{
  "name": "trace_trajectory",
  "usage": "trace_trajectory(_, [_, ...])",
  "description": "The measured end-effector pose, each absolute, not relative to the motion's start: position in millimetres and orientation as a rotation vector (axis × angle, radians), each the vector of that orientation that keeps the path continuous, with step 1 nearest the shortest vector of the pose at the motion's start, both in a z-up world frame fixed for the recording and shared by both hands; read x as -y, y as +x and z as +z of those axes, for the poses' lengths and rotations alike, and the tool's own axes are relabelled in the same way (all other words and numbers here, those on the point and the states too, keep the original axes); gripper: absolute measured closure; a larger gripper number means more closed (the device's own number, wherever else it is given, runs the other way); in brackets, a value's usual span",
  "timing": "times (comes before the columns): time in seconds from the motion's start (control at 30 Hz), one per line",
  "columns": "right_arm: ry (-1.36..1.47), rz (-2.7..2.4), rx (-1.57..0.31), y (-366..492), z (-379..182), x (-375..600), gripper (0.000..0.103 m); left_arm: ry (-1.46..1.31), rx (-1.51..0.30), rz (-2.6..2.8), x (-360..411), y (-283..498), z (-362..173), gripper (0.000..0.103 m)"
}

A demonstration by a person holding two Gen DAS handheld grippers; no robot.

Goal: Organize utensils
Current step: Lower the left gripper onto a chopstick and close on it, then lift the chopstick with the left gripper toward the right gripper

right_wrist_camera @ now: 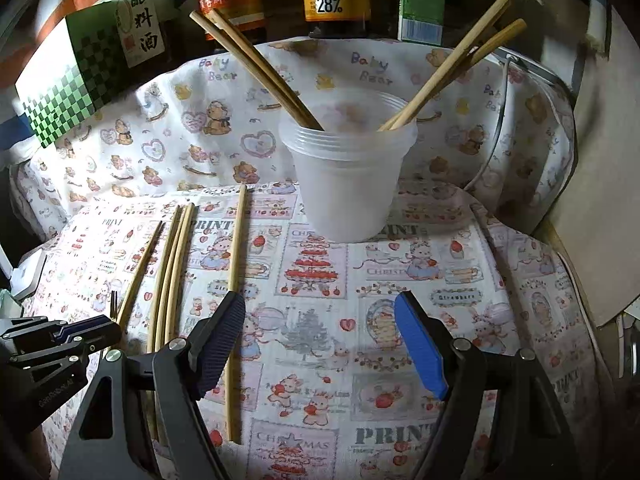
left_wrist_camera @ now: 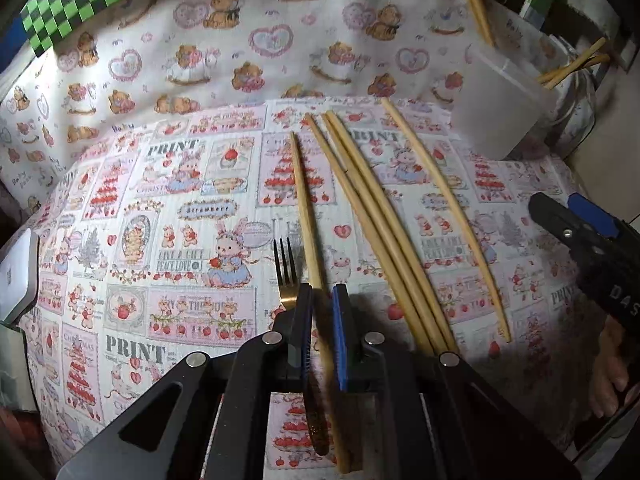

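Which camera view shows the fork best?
The left wrist view. There the fork lies close to the camera on the cloth, its tines clear, beside the chopstick between the left gripper's jaws. In the right wrist view only its tiny tine tips show, far left.

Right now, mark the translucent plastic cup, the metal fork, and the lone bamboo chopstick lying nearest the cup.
Translucent plastic cup (right_wrist_camera: 347, 196): right wrist view, front wall.
Metal fork (left_wrist_camera: 285, 258): left wrist view, tines.
Lone bamboo chopstick (right_wrist_camera: 236, 256): right wrist view, mid shaft.
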State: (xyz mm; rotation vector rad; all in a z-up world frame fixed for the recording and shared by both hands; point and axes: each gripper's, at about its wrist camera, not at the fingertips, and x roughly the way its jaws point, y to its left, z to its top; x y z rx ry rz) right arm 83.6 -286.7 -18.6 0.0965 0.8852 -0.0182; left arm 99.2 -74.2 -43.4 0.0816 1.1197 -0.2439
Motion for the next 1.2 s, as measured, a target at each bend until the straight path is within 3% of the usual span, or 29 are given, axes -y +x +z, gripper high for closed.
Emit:
trace_trajectory(0.33, [0.086,-0.011,-0.890,83.1,-19.4,283.0,0.024,0.070,-1.100,-0.262,71.9,102.0,-45.5,0.097])
trace_trajectory(0.6, [0.086,-0.003,-0.874,79.0,-15.0,281.2,0.024,-0.020,-0.804,-0.312,63.7,64.6,8.7,0.097])
trace_trajectory(0.97, [0.075,-0.011,-0.885,82.5,-19.5,282.3,0.024,-0.076,-0.842,-0.303,51.5,66.4,4.5,0.097])
trace_trajectory(1.2, [0.087,0.003,-0.871,81.7,-15.9,283.2,0.024,-0.075,-0.717,-0.321,49.0,55.8,19.5,0.097])
